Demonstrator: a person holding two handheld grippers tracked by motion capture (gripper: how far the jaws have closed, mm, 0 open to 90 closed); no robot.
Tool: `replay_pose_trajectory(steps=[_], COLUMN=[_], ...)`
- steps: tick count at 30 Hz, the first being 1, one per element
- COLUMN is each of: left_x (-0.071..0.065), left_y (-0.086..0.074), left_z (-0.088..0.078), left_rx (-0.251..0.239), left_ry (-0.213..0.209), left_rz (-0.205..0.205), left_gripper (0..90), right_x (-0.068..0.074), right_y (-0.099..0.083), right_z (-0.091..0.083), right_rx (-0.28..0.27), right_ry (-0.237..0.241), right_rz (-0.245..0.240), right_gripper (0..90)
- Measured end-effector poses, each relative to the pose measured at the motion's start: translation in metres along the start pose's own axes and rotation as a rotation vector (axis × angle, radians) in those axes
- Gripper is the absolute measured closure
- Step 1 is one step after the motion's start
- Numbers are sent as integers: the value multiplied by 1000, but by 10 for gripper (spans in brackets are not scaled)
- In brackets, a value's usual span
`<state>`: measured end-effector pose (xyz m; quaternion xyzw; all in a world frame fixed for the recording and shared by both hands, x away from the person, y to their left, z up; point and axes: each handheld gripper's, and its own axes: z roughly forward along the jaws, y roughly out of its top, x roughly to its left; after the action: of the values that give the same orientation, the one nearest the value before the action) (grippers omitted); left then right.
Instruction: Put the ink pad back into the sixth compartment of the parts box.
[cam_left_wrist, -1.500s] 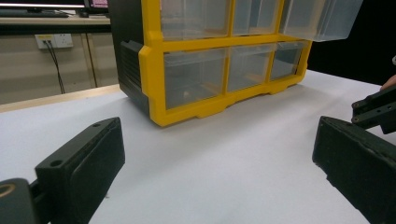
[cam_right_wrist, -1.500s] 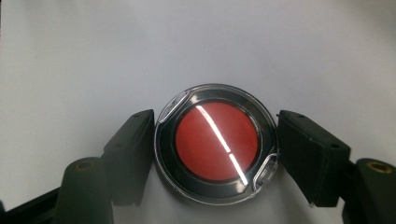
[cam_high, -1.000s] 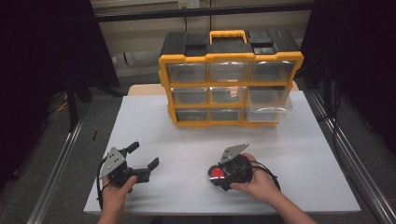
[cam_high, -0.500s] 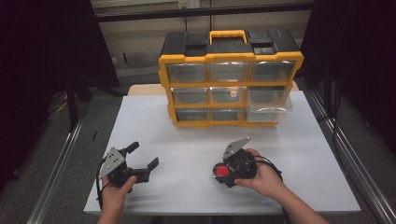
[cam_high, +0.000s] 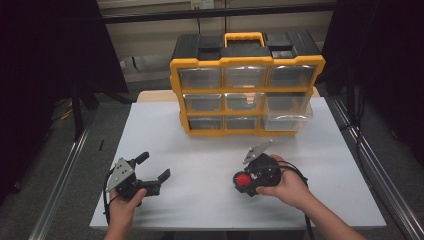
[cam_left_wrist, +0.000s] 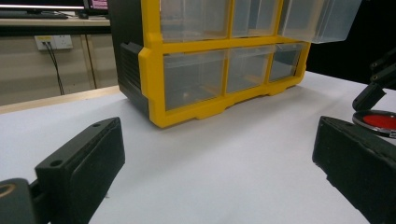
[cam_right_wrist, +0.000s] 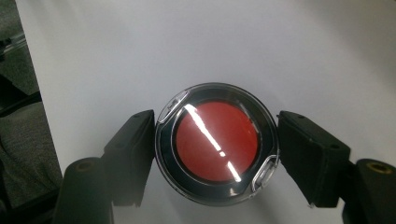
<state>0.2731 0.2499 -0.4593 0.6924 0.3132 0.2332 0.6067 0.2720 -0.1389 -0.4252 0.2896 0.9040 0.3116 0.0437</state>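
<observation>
A round black case with a clear lid and a red disc inside sits between the pads of my right gripper, which press on both its sides. In the high view this case is held a little above the white table, right of centre, by the right gripper. My left gripper rests at the front left, open, with nothing between its jaws. The left gripper view looks between those open jaws toward the organizer, and the red case shows at its right edge.
A yellow and black drawer organizer with clear drawers stands at the back of the table. One drawer at its right side is pulled out. Dark curtains flank the table, and metal rails run along both sides.
My right gripper has risen a little with the round case in it. The left gripper has stayed put.
</observation>
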Motion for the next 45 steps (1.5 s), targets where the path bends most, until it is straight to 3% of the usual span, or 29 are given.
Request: replay_pose_trajectory(steps=[2,7,10,16,30,31,33,45], left_x=[0,0,1,1,0,1,0,0], left_y=[0,0,0,0,0,0,0,0], left_z=[0,1,0,0,0,0,0,0], left_rx=[1,-7,11,9,2,11,0,1], left_ry=[-1,1,-2,-9,-4,-3,-2,-3], left_rz=[3,-9,14,13,2,14,-2,2], left_gripper=[26,26,26,26,26,26,26,26], right_x=[0,-3,-5,-8,-14,-14,-15,-21], right_y=[1,2,2,1,4,4,4,4], right_z=[-3,-10,-14,-21,-36,-38,-40,-49], right_rx=[19,22,21,45,53,60,67,83], right_ry=[-3,-7,-7,-22,-37,-35,-31,-29], right_rz=[20,20,30,50,38,46,57,59], right_gripper=[300,300,300,300,300,300,300,300])
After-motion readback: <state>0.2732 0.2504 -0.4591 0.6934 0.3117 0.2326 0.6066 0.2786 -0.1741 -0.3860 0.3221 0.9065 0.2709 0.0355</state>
